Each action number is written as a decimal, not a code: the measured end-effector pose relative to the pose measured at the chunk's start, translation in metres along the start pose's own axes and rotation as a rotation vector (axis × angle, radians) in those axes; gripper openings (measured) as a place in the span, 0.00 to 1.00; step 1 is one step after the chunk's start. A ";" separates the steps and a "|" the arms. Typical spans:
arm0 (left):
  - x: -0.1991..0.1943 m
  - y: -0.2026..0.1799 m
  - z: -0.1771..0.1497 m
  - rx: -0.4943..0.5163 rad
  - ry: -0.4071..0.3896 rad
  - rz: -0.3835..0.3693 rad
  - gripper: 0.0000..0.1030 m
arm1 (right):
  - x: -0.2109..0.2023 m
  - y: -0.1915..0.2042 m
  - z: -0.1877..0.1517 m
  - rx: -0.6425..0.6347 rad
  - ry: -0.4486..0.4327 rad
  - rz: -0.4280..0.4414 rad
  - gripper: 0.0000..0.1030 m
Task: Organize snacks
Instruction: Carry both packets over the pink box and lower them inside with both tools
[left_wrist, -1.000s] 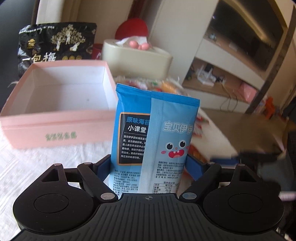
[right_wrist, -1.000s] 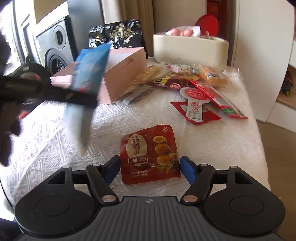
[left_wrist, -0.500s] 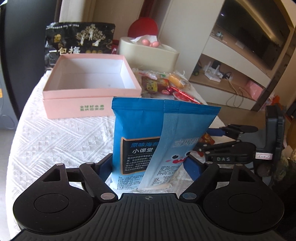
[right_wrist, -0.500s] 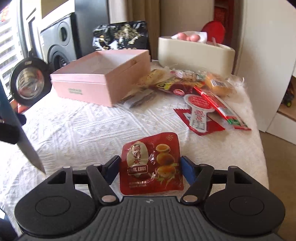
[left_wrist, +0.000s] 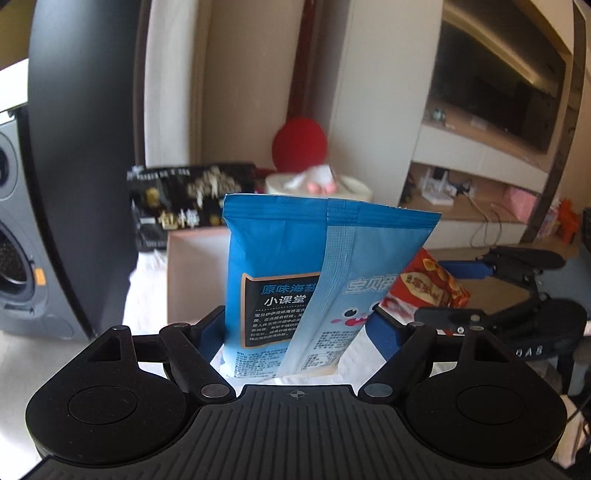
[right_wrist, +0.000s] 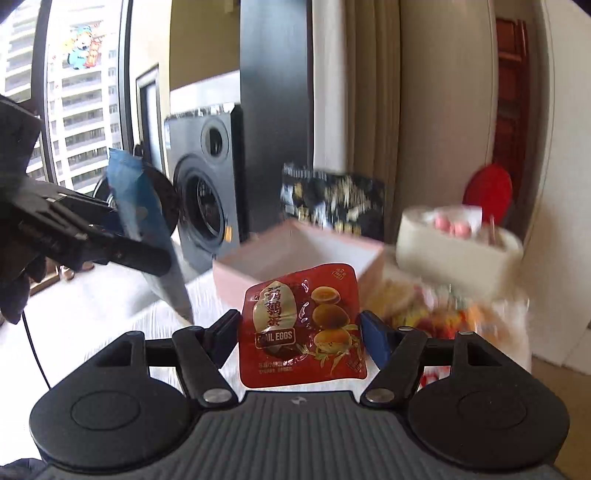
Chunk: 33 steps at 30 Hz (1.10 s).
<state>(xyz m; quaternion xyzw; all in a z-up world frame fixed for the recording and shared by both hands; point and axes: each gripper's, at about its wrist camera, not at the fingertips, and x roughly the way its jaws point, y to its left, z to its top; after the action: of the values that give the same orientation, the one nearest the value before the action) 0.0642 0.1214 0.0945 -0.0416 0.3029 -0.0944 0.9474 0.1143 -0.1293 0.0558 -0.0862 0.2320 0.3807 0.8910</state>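
Much of the right wrist view is smeared by motion: the heap of mixed snack packets (right_wrist: 443, 317) on the white textured surface (right_wrist: 92, 321) cannot be told apart, and the open pink cardboard box (right_wrist: 295, 254) is partly hidden behind the red foil pouch of quail eggs (right_wrist: 303, 328). In the left wrist view that box (left_wrist: 195, 273) is largely covered by the upright blue plastic snack bag (left_wrist: 314, 280), whose lower edge is cut off by the tool body. The blue bag is pinched at its lower sides by the left gripper (left_wrist: 299, 328), jaws moderately spread. The red pouch is pinched at its sides by the right gripper (right_wrist: 301, 339), whose jaws have just been closing slightly, and is held above the surface.
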 end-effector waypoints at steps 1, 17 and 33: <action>0.004 0.007 0.011 -0.017 -0.005 -0.011 0.83 | 0.005 0.000 0.011 -0.012 -0.023 -0.011 0.68; 0.244 0.111 0.059 -0.152 0.415 0.010 0.82 | 0.212 -0.043 0.026 0.055 0.202 -0.014 0.70; 0.247 0.083 0.024 -0.099 0.401 0.086 0.86 | 0.135 -0.082 -0.015 0.009 0.091 -0.176 0.79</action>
<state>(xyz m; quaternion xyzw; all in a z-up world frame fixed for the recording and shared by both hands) 0.2883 0.1525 -0.0377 -0.0554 0.4912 -0.0451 0.8681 0.2495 -0.1054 -0.0237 -0.1193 0.2656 0.2955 0.9099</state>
